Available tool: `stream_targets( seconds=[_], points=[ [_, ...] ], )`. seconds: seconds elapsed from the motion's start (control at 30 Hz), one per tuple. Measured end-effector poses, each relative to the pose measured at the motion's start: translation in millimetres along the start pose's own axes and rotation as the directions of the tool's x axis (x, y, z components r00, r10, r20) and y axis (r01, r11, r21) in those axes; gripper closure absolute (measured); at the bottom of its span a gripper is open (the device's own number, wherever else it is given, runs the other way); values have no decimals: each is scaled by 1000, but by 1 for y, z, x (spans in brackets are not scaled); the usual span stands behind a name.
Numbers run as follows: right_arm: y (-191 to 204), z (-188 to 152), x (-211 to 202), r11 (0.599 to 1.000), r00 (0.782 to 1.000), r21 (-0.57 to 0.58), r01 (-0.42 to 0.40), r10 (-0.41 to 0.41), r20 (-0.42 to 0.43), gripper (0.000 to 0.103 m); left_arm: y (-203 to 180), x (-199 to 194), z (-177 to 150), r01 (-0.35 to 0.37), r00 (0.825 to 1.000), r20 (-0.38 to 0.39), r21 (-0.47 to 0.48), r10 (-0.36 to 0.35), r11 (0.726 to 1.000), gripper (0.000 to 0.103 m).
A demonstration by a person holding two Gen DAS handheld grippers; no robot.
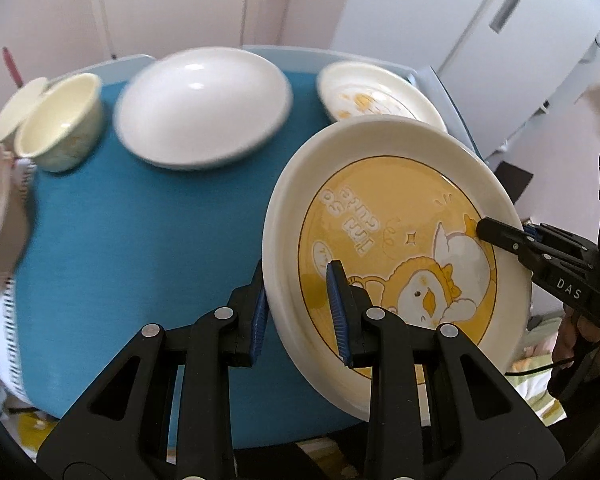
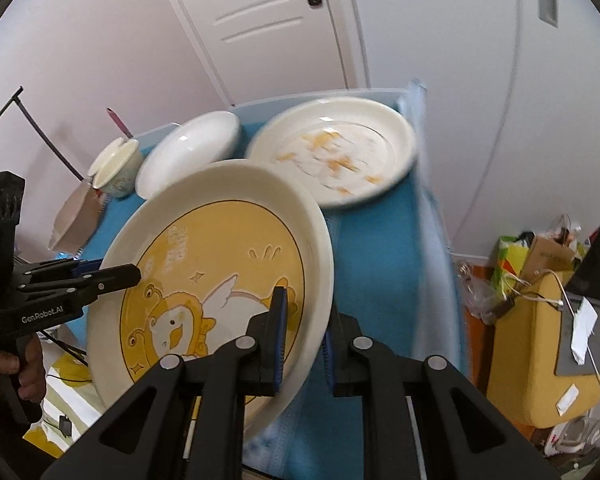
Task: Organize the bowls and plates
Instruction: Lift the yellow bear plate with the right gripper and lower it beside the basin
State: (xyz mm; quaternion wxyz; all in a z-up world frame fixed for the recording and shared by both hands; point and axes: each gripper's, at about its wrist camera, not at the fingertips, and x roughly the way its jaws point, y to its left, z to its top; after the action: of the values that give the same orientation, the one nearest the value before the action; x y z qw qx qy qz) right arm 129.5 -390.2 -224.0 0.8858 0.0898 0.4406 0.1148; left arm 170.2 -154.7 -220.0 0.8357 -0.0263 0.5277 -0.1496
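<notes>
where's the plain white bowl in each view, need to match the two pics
Left wrist view: the plain white bowl sits upper centre on the blue table, right of the cream cup.
Right wrist view: the plain white bowl is upper left of centre, partly behind the rim of the held duck plate.
Shared landmark: the duck plate, clamped at opposite edges by the two grippers, lies in front of the bowl in both views.

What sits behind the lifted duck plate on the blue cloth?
Behind the duck plate lies another printed plate, with a white bowl beside it. The duck plate covers that plate's near edge.
</notes>
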Motion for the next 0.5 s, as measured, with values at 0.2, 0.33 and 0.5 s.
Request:
stream_targets(
  seconds=[0.2,0.33,0.5],
  points=[
    [59,15,22,997,998,-51,-56,55,-11,88,62,-34,-4,-46,998,29,-54,48,997,78],
    [104,20,46,992,995,-78,-95,93,-36,88,107,-46,-13,-82,996,19,-81,84,993,78],
    [154,20,82,987,990,-103,-126,118,-80,88,165,-48,-35,-116,993,-18,-117,115,986,78]
  ],
)
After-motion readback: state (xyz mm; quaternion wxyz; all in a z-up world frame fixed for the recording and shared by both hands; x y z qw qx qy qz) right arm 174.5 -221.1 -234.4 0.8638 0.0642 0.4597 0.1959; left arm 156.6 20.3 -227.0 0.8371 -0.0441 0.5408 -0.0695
